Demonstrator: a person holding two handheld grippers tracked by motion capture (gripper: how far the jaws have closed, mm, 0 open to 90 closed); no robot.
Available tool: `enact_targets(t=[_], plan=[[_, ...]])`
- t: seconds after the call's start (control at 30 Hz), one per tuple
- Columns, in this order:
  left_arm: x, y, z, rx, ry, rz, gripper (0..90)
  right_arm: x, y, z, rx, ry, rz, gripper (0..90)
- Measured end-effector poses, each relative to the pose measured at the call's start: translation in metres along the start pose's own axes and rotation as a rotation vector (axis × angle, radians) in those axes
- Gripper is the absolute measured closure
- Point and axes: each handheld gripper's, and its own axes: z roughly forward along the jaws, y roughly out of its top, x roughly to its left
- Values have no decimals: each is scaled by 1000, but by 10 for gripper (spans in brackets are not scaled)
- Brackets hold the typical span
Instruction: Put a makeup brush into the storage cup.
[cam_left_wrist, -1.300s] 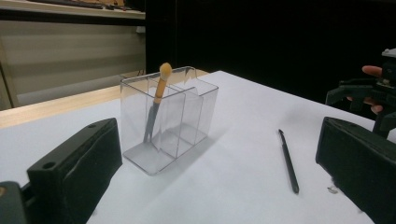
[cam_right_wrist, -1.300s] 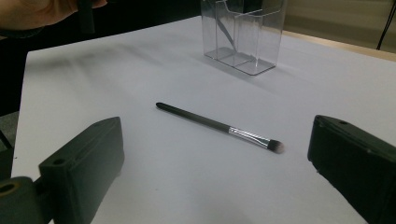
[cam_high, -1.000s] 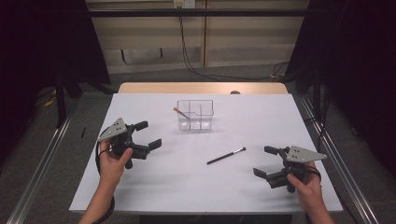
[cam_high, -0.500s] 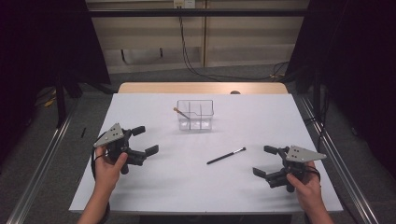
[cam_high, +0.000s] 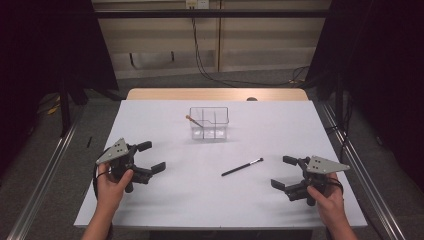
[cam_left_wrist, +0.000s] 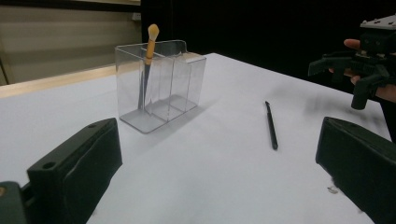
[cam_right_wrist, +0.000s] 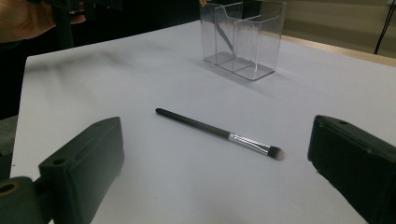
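Observation:
A clear plastic organizer (cam_high: 209, 123) with several compartments stands at the table's middle back. A brush with an orange tip (cam_high: 194, 121) leans in its left compartment. A black makeup brush (cam_high: 242, 167) lies flat on the white table, nearer to the right hand. My left gripper (cam_high: 152, 156) is open at the left, held above the table with nothing between its jaws. My right gripper (cam_high: 282, 172) is open at the right, its jaws pointing toward the black brush (cam_right_wrist: 217, 132). In the left gripper view the organizer (cam_left_wrist: 159, 84) stands ahead and the black brush (cam_left_wrist: 271, 125) lies to its right.
The white table (cam_high: 165, 205) ends in a wooden strip (cam_high: 215, 94) at the back. Metal rails (cam_high: 45, 175) run along both sides. Cables hang on the far wall. The other hand's gripper (cam_left_wrist: 355, 65) appears far right in the left gripper view.
My left gripper has drawn back toward the near edge of the table and lowered a little. The right gripper and both brushes have stayed put.

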Motion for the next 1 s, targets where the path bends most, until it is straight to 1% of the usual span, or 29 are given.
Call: enact_targets(t=[0.1, 0.17, 0.2, 0.27, 0.43, 0.47, 0.63, 0.67, 0.73, 0.77, 0.87, 1.0], plan=[[-1, -3, -3, 23, 3, 19, 2, 0, 0, 0, -3, -1, 1, 32], [-2, -5, -6, 23, 0, 16, 2, 0, 0, 1, 0, -2, 3, 32], [-1, -6, -8, 34, 2, 25, 2, -1, 0, 1, -1, -2, 3, 32], [-2, -8, -10, 25, 1, 18, 2, -1, 0, 2, -3, -1, 4, 32], [-3, -11, -15, 40, 4, 40, 2, -1, 0, 3, 4, 2, 3, 32], [-3, -11, -15, 32, 5, 40, 2, -1, 0, 3, 3, 2, 2, 32], [-8, -9, -14, 44, -2, 87, 2, -1, 0, 4, 6, 3, -2, 32], [-8, -8, -15, 40, 3, 90, 2, -1, 0, 4, 7, 4, -3, 32], [-9, -8, -16, 27, 2, 83, 2, -1, 0, 4, 7, 3, -2, 32], [-8, -9, -17, 20, 7, 79, 2, -1, 0, 4, 7, 3, -3, 32], [-7, -9, -18, 19, 12, 79, 2, -1, 1, 5, 6, 7, -6, 32], [-7, -8, -19, 17, 14, 80, 2, -1, 0, 5, 7, 2, -4, 32]])
